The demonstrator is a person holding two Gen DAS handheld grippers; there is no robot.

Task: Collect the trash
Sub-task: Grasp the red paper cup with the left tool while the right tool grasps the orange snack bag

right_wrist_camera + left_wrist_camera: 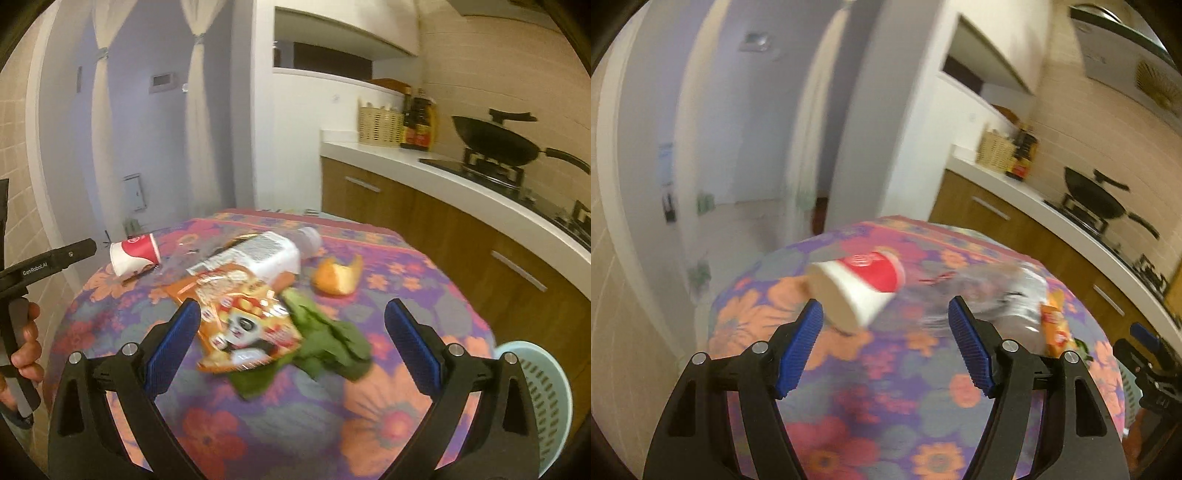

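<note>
Left wrist view being taken from above near edge of floral-clothed table point(886, 406), tilted downward, facing doorway, paper cup point(860, 284) close ahead. Right wrist view being taken from further right, facing kitchen counter point(443, 173). Table, paper cup point(135, 253), snack wrapper point(243, 321), wok point(495, 140) being shared by both views.

The snack bag point(245, 328) lies in the middle of the tabletop point(388, 413). The cup point(133, 254) lies on its side far to its left. The bottle point(266, 251) lies just behind the bag. The leaves point(332, 343) touch its right side. The peel point(338, 278) lies behind the leaves. The basket point(543, 398) sits off the tabletop's right edge.
</note>
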